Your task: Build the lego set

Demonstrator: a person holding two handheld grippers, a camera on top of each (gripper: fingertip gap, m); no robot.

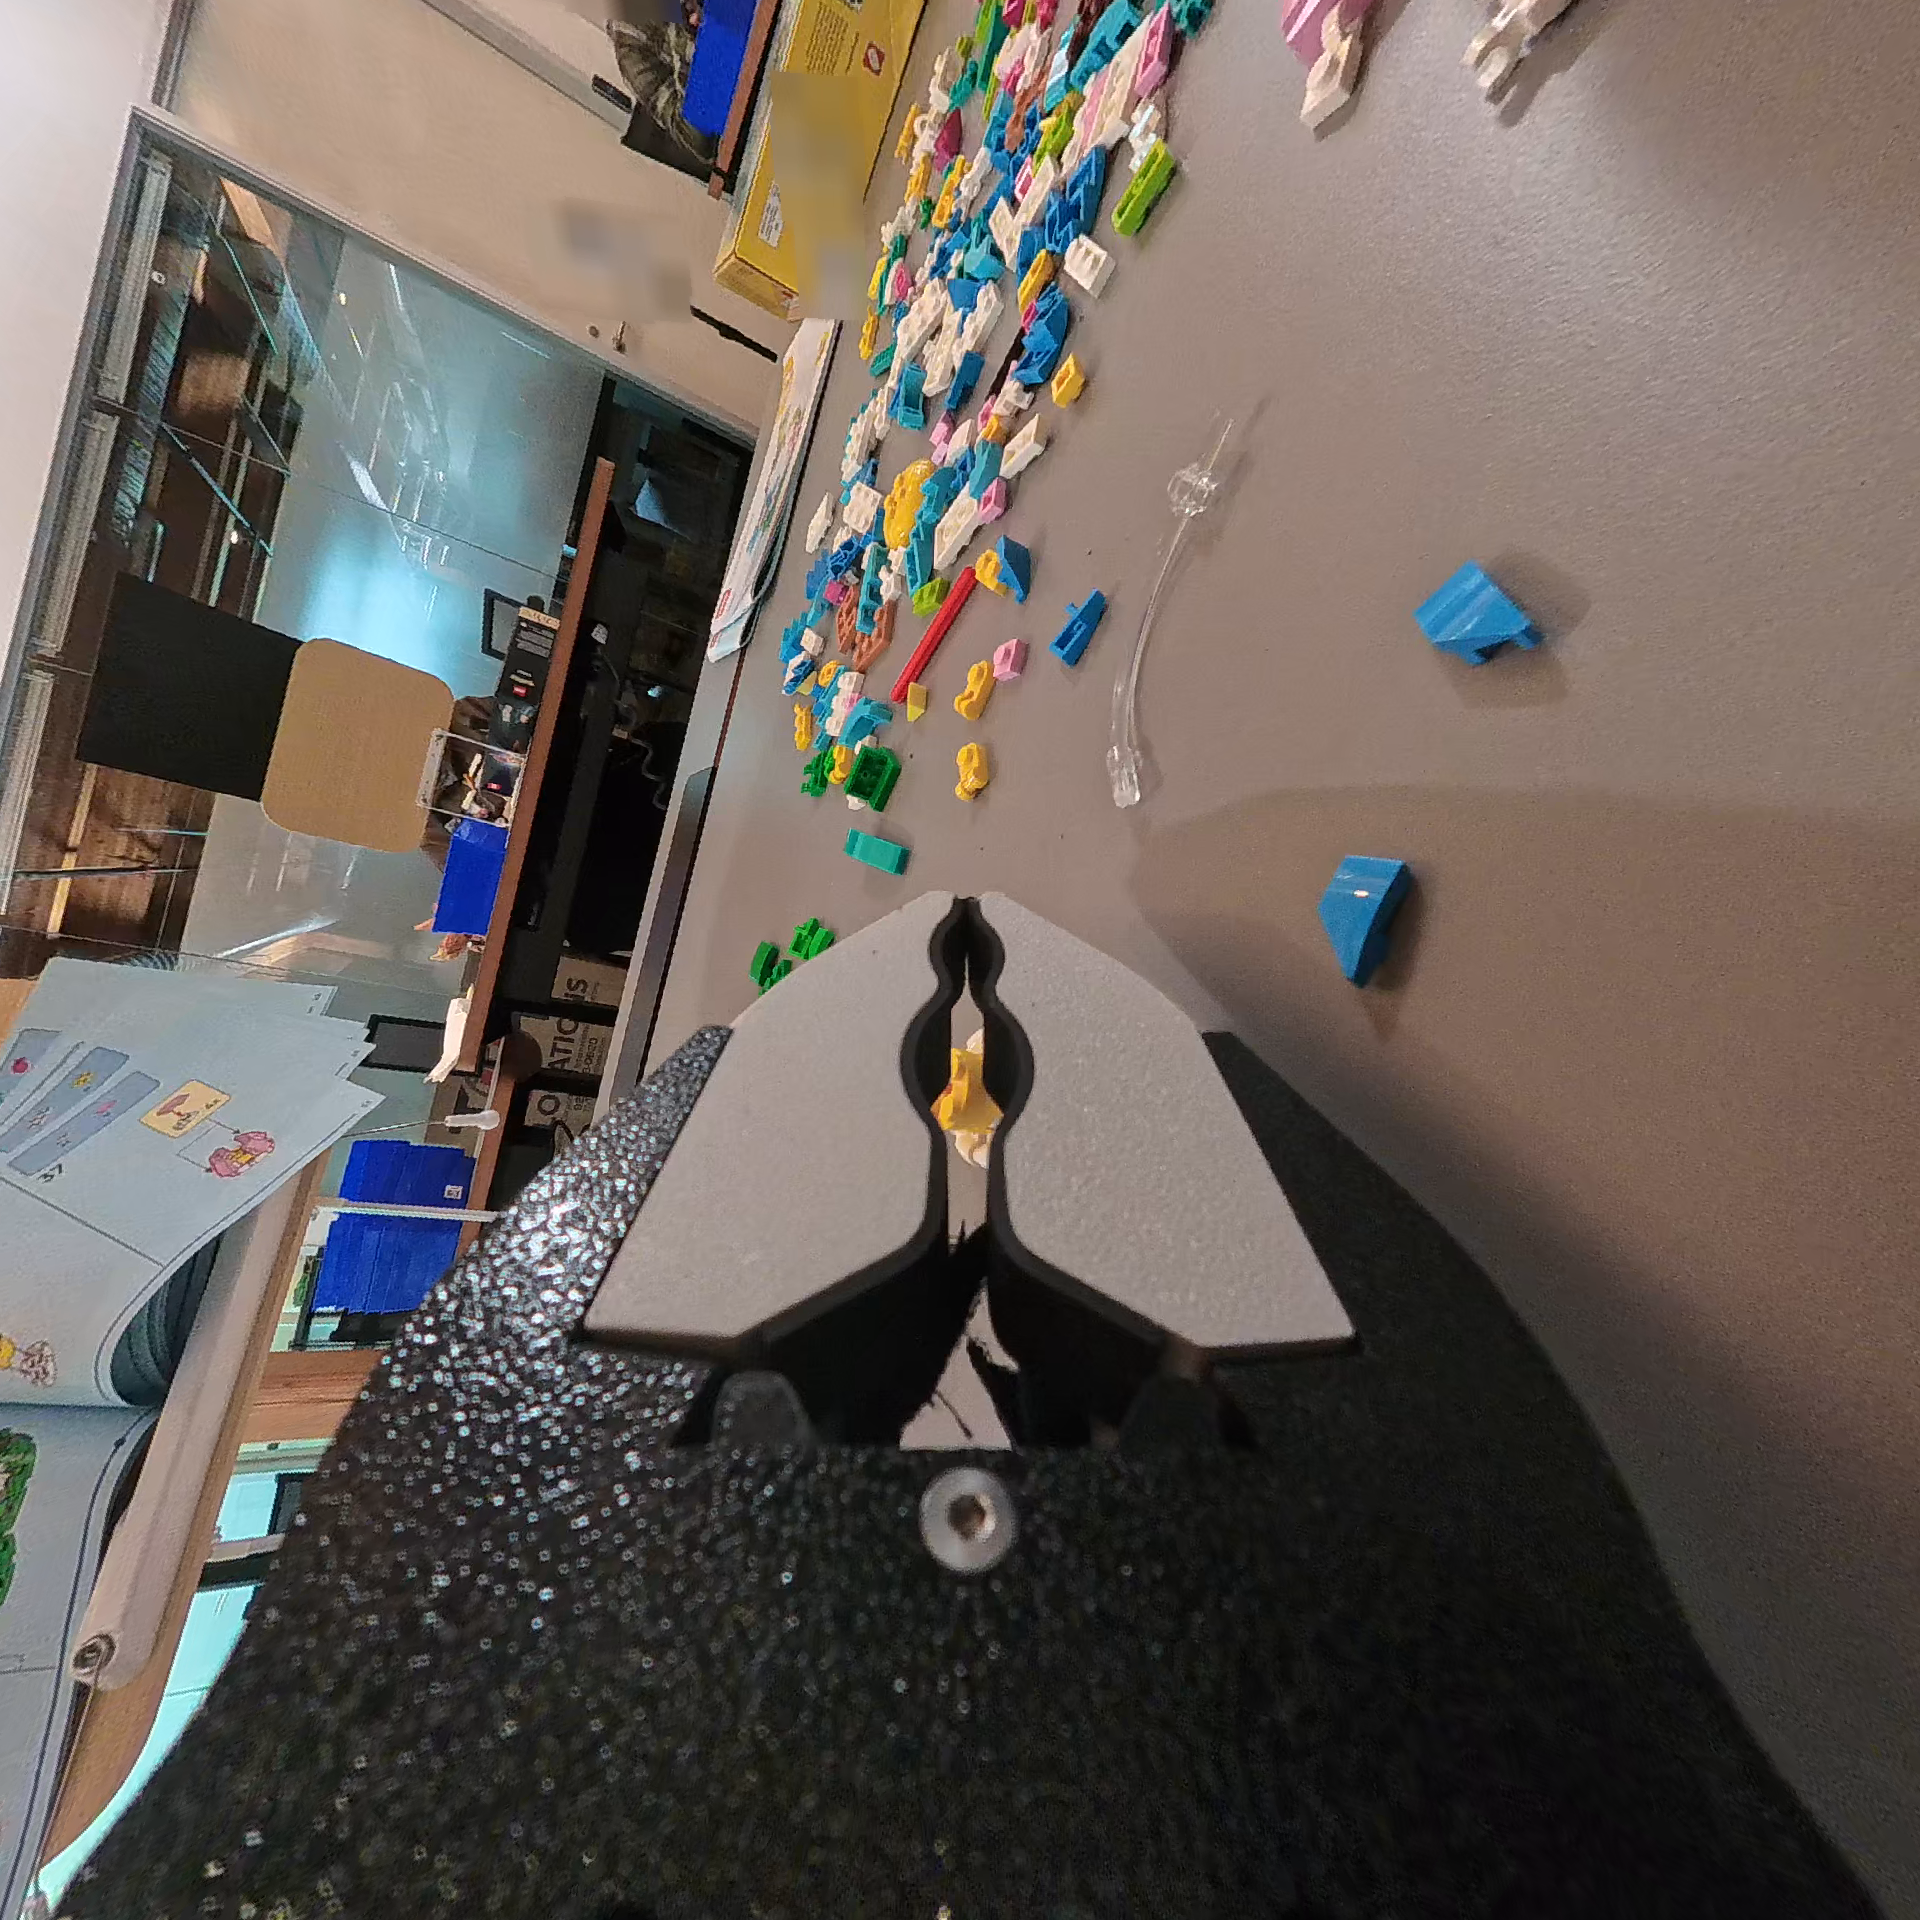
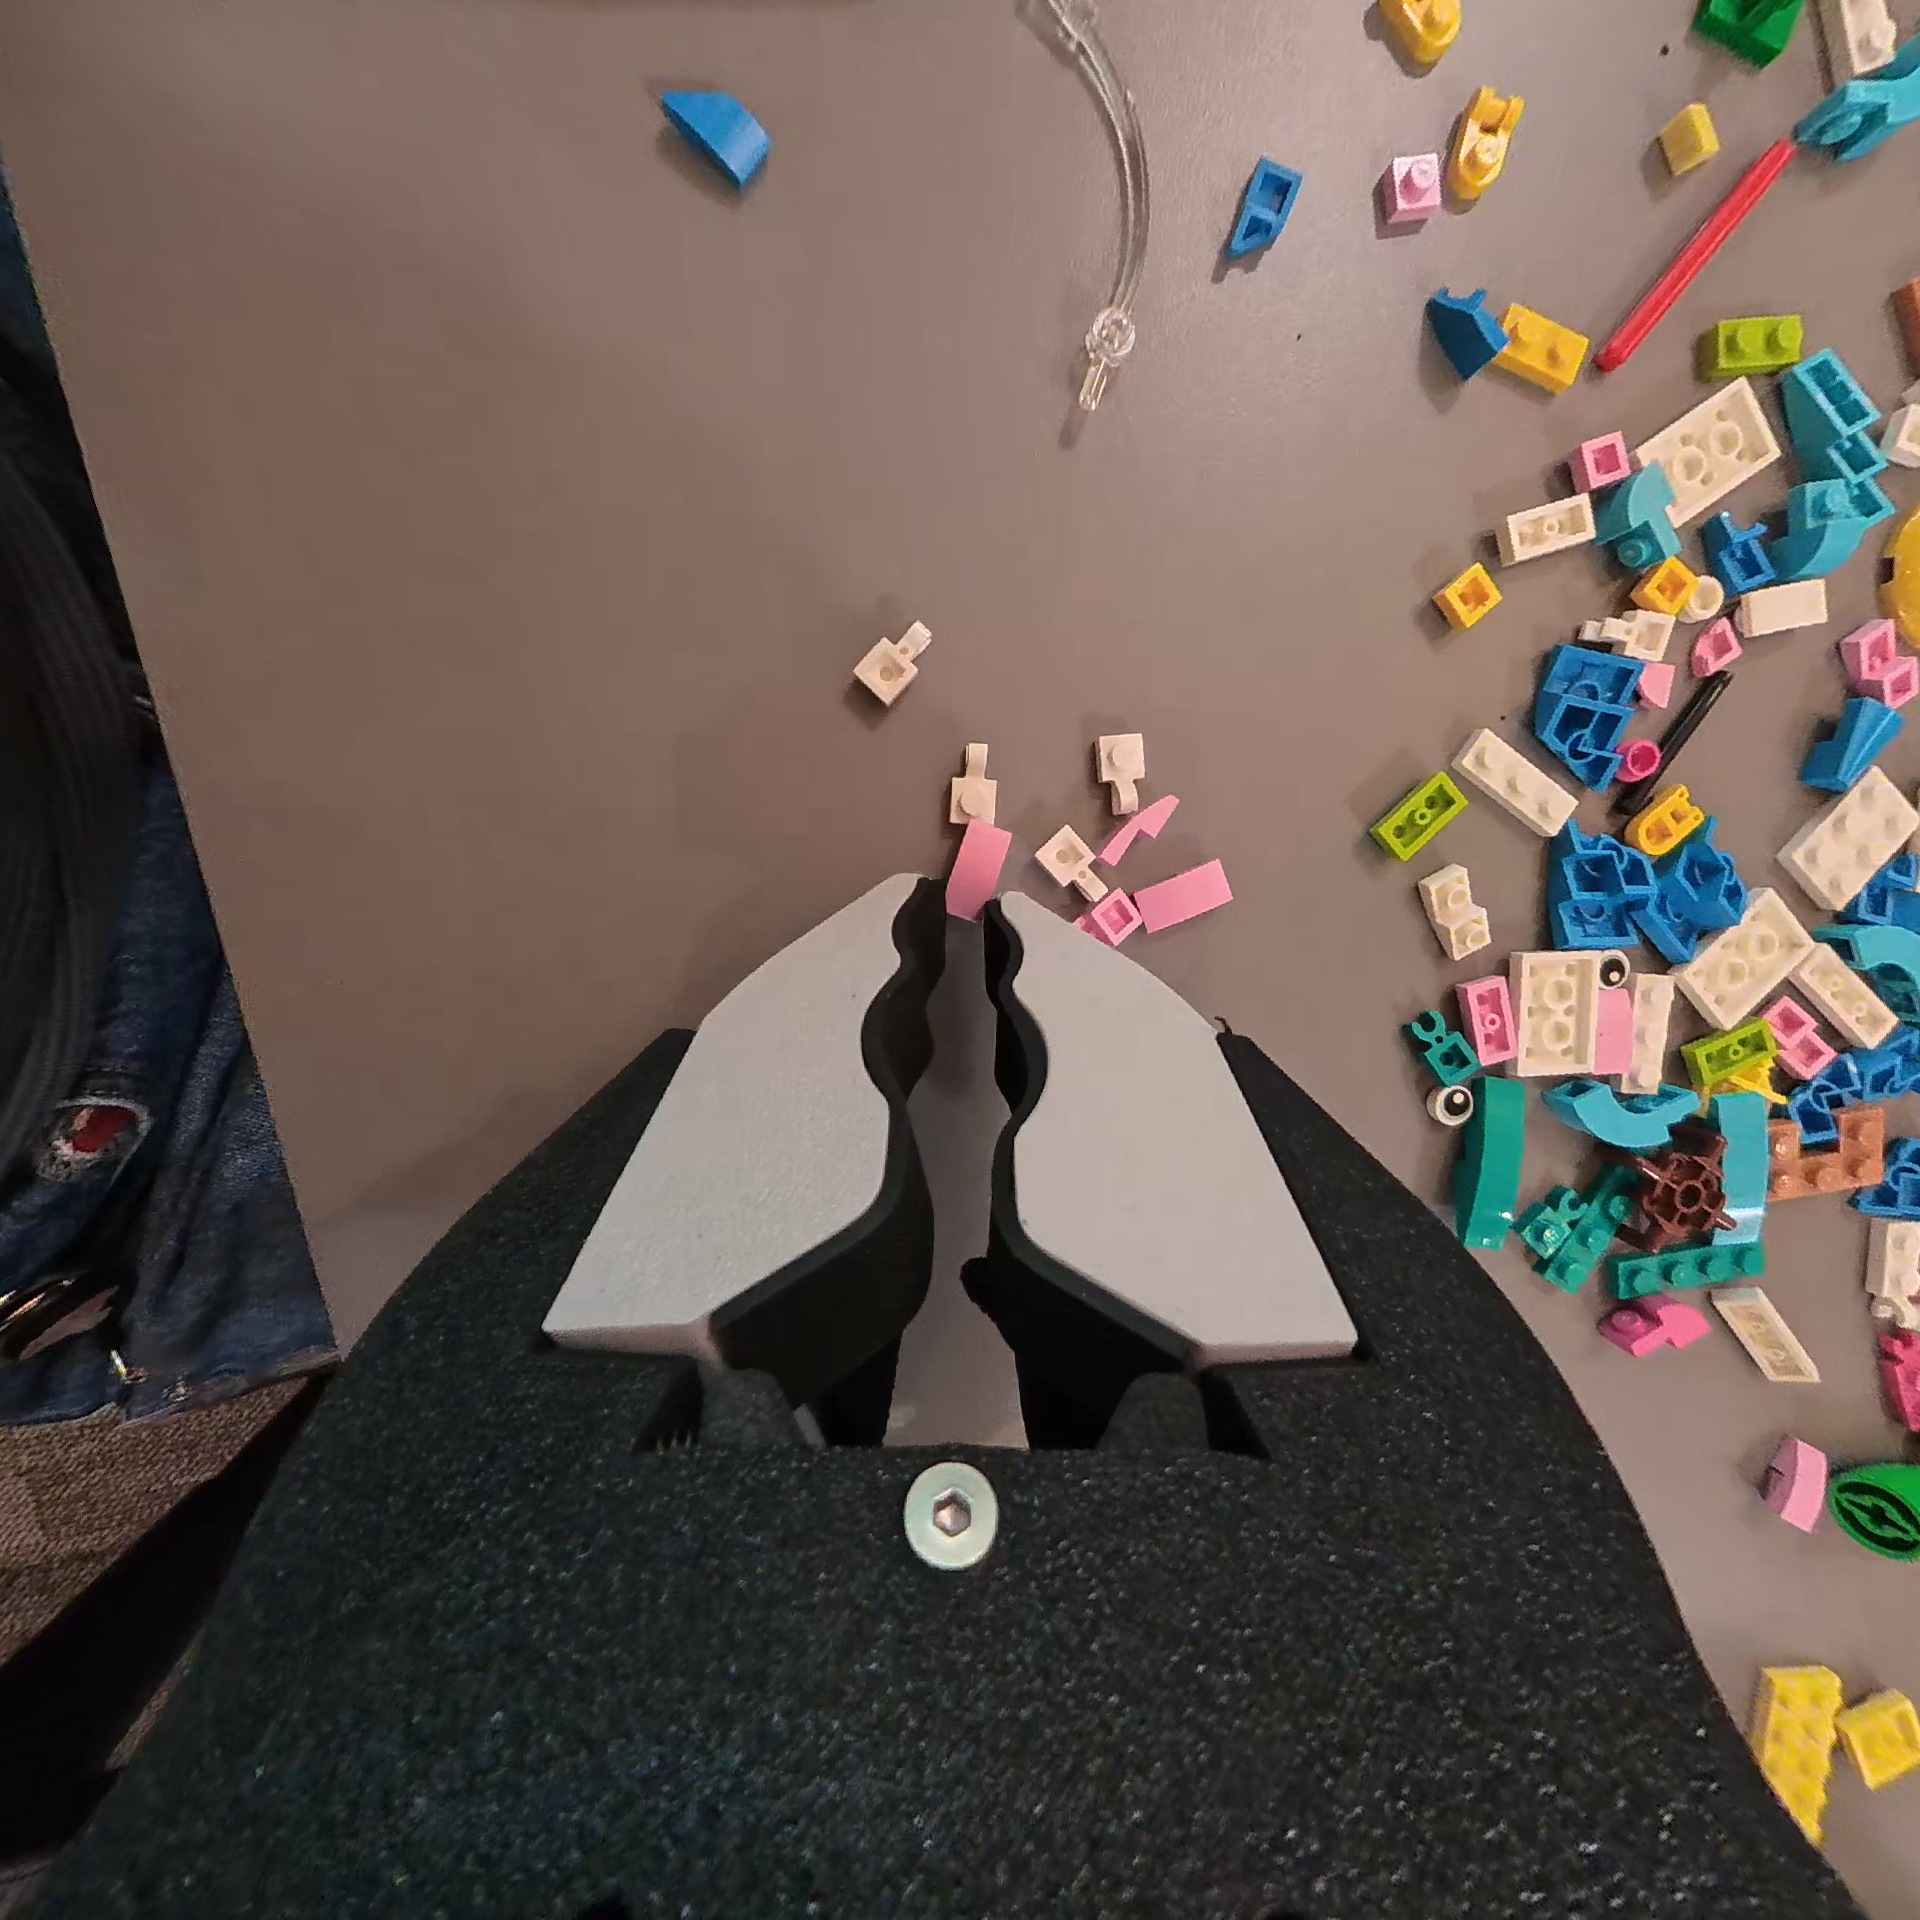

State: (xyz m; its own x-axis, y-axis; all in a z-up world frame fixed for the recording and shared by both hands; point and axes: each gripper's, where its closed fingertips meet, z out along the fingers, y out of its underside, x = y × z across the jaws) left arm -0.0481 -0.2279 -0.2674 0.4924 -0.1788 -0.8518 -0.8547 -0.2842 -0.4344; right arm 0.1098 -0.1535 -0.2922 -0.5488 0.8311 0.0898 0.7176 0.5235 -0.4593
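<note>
My right gripper (image 2: pixel 964 896) is shut on a pink flat tile (image 2: pixel 979 864) that sticks out from between its tips, low over the grey table (image 2: pixel 520 520). Around it lie small white clip plates (image 2: pixel 972 796) (image 2: pixel 1120 767), another pink tile (image 2: pixel 1182 894) and a small pink plate (image 2: pixel 1110 920). My left gripper (image 1: pixel 962 910) is shut with its tips touching. A small yellow and white piece (image 1: pixel 966 1101) sits in the hollow between its fingers and appears held. This gripper is tilted above the table (image 1: pixel 1558 1143).
A big pile of loose bricks (image 2: pixel 1714 831) fills the right side and also shows in the left wrist view (image 1: pixel 966 364). Blue slopes (image 1: pixel 1475 615) (image 1: pixel 1363 914), a clear curved piece (image 2: pixel 1120 208), a yellow box (image 1: pixel 821 156) and an open instruction booklet (image 1: pixel 156 1143) are there. A person's jeans (image 2: pixel 156 1143) border the table's left edge. Across from one pair of fingers to the other is roughly 20 cm.
</note>
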